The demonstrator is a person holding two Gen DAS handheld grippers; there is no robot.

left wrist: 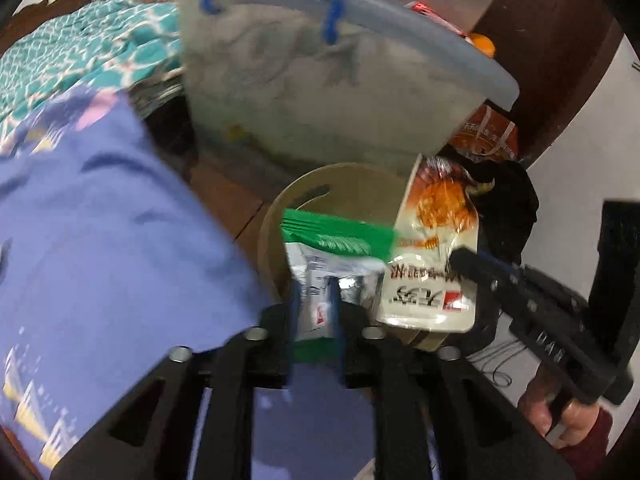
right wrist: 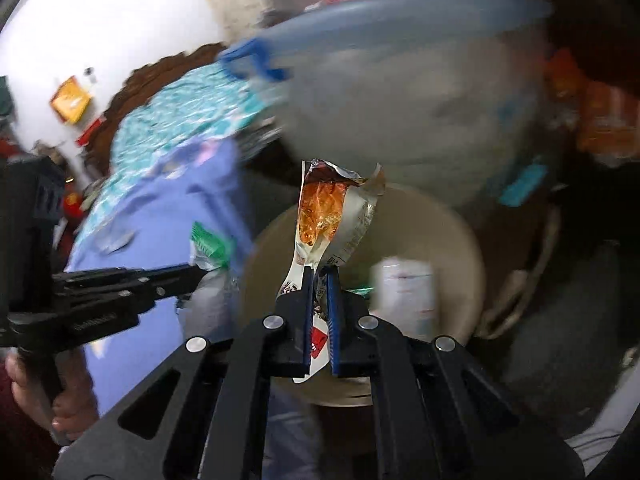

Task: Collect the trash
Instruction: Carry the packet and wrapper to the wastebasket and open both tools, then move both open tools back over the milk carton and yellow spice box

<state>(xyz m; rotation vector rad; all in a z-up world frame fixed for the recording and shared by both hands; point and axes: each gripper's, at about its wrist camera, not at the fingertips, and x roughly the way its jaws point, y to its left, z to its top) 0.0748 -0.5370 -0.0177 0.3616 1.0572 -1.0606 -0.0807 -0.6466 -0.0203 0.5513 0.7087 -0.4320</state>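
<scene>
My left gripper (left wrist: 316, 292) has a green and silver wrapper (left wrist: 336, 240) standing between its blue pads, and the crumpled foil fills the gap from pad to pad. The wrapper hangs over the round tan bin (left wrist: 276, 216). My right gripper (right wrist: 319, 274) is shut on a white and orange snack packet (right wrist: 324, 212), which sticks up torn above the bin (right wrist: 452, 240). In the left wrist view the right gripper (left wrist: 464, 258) comes in from the right with that packet (left wrist: 432, 264). In the right wrist view the left gripper (right wrist: 196, 270) comes in from the left with the green wrapper (right wrist: 210, 246).
A translucent storage box (left wrist: 320, 92) with a pale blue lid and blue handle stands just behind the bin. A bed with a purple sheet (left wrist: 100, 248) and a teal blanket (left wrist: 80, 52) lies to the left. Dark and orange bags (left wrist: 496, 136) crowd the right. Something white (right wrist: 404, 292) lies inside the bin.
</scene>
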